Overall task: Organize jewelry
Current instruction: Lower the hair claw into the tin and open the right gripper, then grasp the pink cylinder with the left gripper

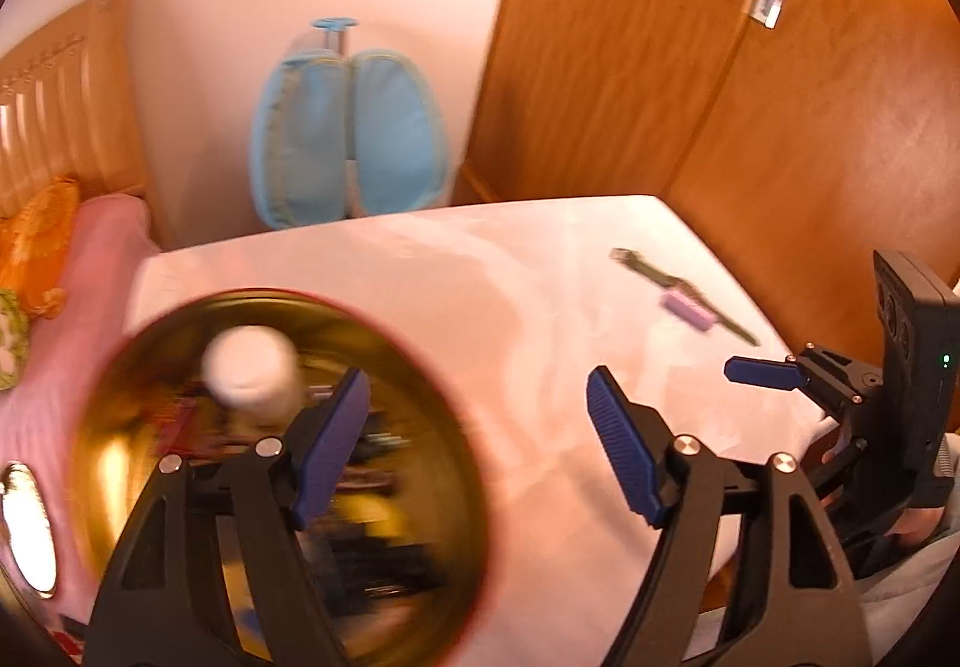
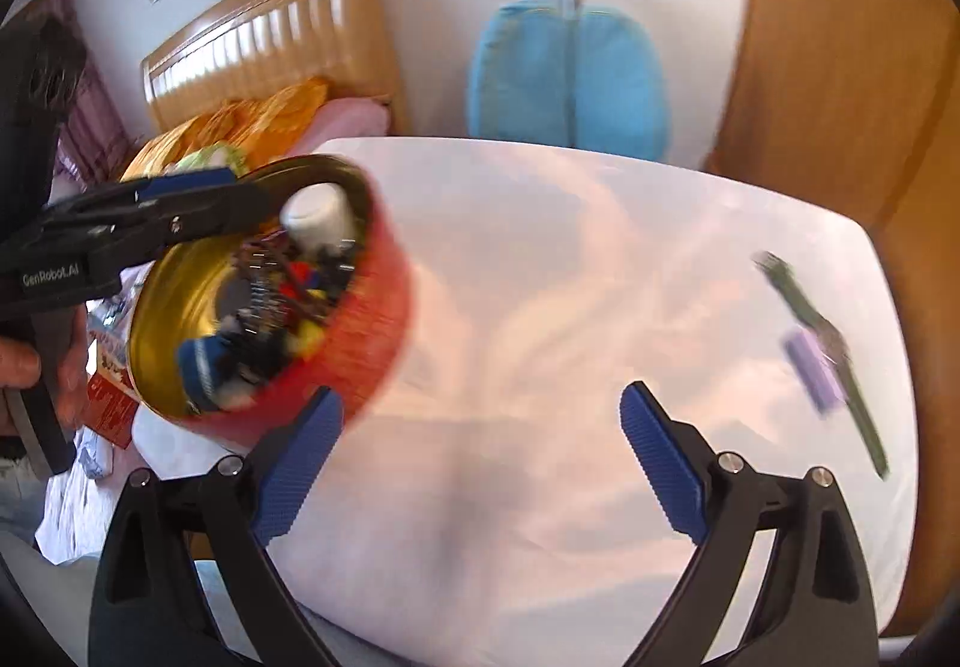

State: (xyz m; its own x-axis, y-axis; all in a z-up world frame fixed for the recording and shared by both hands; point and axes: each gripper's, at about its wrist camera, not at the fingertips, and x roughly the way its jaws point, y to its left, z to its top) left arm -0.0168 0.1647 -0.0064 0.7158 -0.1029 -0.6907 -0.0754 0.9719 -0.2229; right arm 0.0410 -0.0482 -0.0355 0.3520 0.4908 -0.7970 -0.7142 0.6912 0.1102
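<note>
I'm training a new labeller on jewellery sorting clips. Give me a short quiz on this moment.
1. True or false: the right claw is gripping the green watch.
2. Besides small jumbled pieces, what does the red tin hold? A) a white tub B) a spoon C) a candle
3. What small thing lies right next to the watch on the white surface?

Key:
1. False. The claw is open with nothing in it, and the watch lies off to its right.
2. A, the white tub.
3. The purple piece.
</note>
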